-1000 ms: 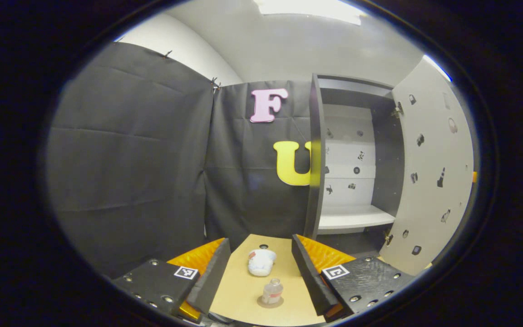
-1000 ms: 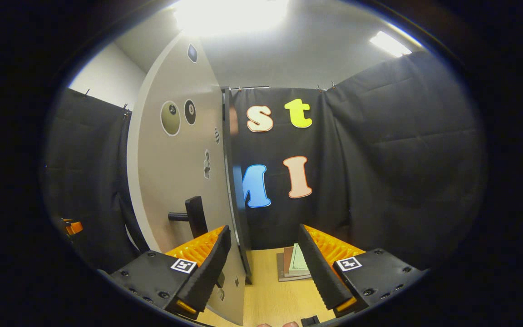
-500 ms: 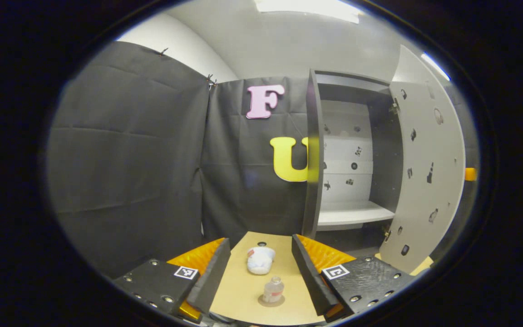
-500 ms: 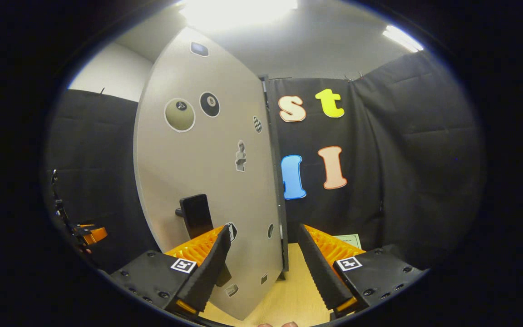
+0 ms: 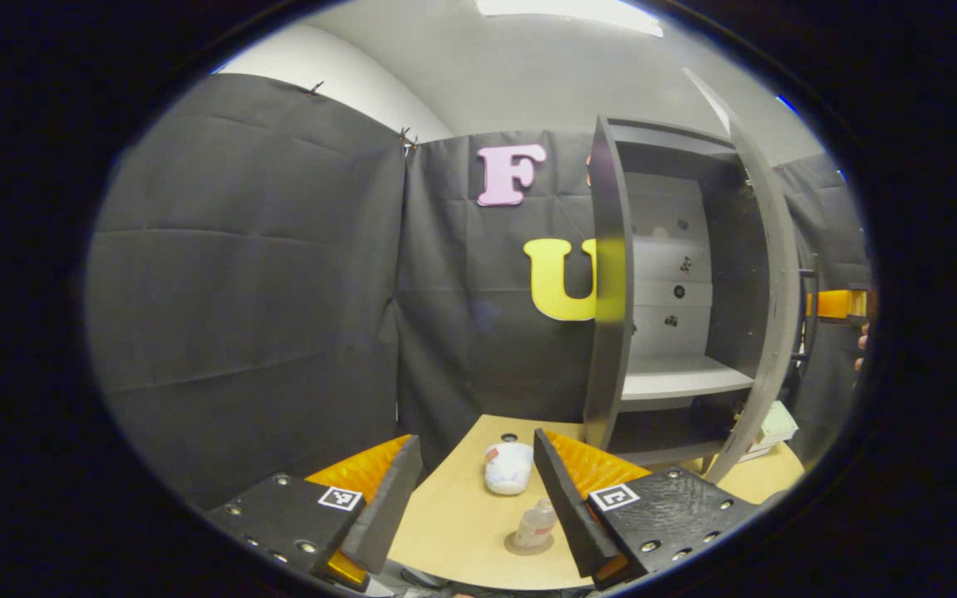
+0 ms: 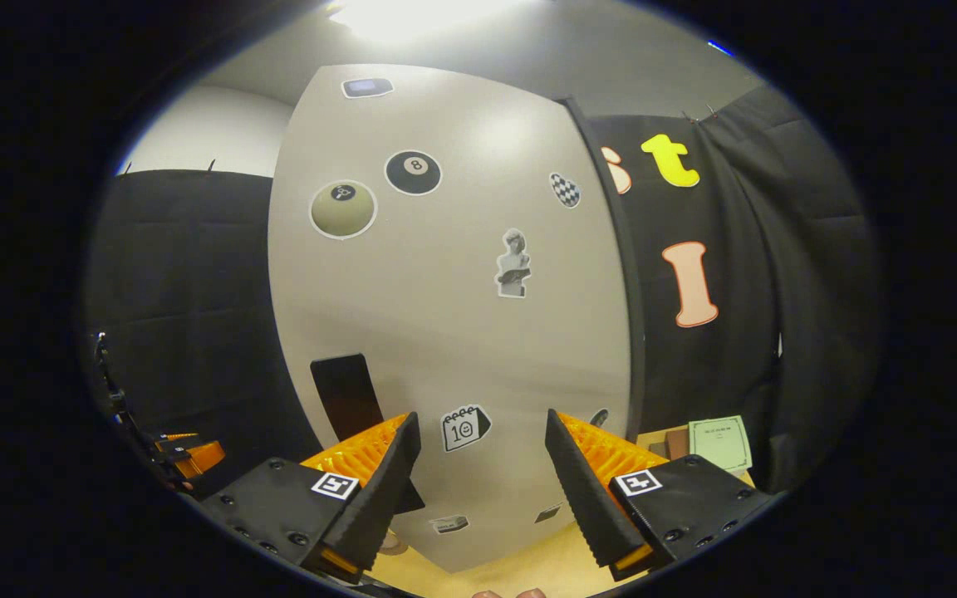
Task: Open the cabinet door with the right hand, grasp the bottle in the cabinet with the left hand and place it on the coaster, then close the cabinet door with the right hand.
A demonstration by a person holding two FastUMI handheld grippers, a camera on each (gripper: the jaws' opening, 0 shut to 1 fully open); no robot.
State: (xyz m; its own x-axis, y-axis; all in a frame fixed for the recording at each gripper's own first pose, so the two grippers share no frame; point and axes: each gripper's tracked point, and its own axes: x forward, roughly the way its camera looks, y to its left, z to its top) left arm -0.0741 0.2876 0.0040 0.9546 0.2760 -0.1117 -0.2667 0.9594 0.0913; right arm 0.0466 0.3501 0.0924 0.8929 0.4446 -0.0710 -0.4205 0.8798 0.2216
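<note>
Left tongs (image 5: 476,498) open, empty, held above the counter (image 5: 462,531). Bottle (image 5: 535,526) upright on the round coaster (image 5: 518,547), near a white crumpled item (image 5: 508,468). Cabinet (image 5: 678,282) partly open; door (image 5: 777,274) seen nearly edge-on. Right tongs (image 6: 481,490) open, empty, facing the stickered door (image 6: 453,316) front, dark handle (image 6: 345,397) just left of them.
</note>
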